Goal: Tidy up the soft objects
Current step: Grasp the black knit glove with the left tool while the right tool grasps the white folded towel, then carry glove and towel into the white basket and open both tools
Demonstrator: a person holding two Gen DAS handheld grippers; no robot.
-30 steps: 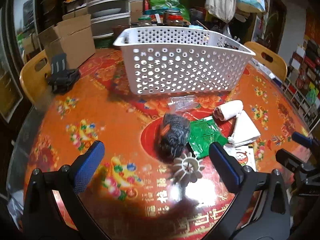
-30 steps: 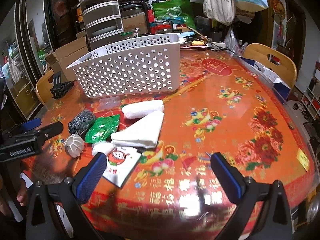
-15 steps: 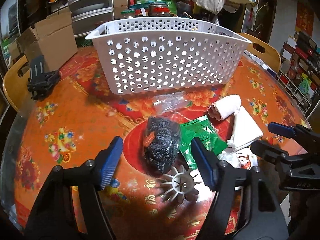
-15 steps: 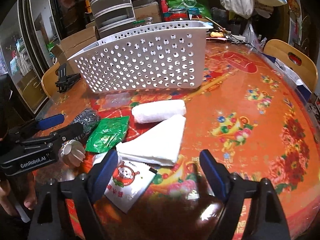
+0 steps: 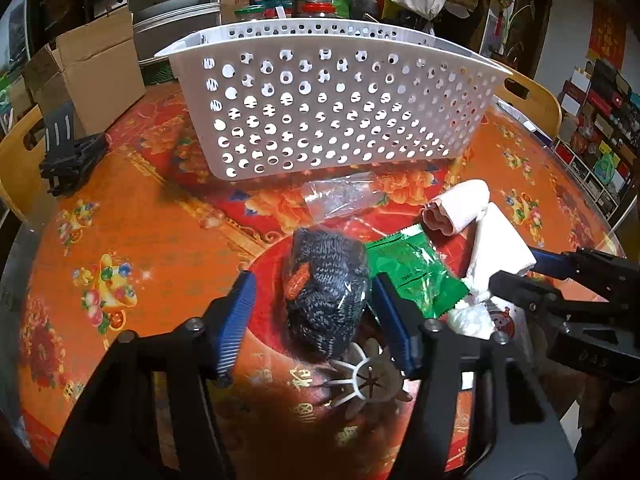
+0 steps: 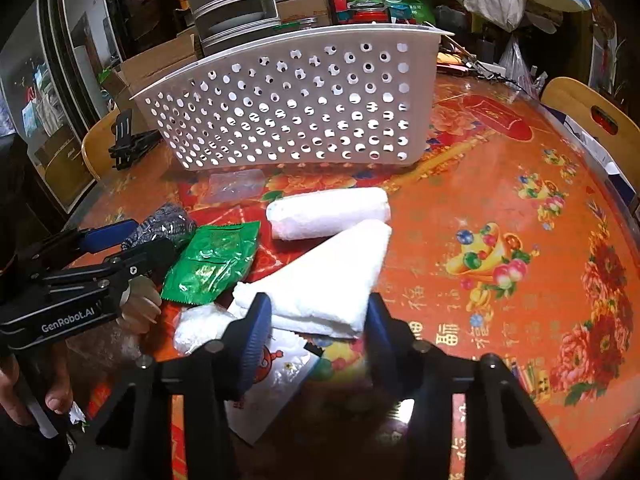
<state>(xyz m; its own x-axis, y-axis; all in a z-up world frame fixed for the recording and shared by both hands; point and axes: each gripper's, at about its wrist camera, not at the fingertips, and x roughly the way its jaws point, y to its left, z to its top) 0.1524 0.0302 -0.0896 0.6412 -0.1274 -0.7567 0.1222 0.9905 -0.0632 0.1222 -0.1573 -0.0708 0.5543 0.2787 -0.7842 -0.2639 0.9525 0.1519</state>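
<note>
A dark knitted bundle in clear wrap (image 5: 326, 288) lies on the red table. My left gripper (image 5: 314, 316) is open with a finger on each side of it; the right finger touches it. A folded white towel (image 6: 324, 284) lies in front of my right gripper (image 6: 316, 336), which is open and straddles the towel's near edge. A rolled white towel (image 6: 328, 212) lies just behind it. A green packet (image 6: 212, 260) lies between bundle and towel. The white perforated basket (image 5: 328, 112) stands behind them all.
A white ribbed plastic piece (image 5: 366, 376) lies under my left gripper. A cartoon-printed sachet (image 6: 276, 384) and a small white bag (image 6: 198, 326) lie by the folded towel. A clear bag (image 5: 340, 196) lies before the basket. A cardboard box (image 5: 88, 68) and black clips (image 5: 70, 156) stand at left.
Both grippers have moved forward and narrowed. The left now straddles the knitted bundle; the right now straddles the folded towel's near edge.
</note>
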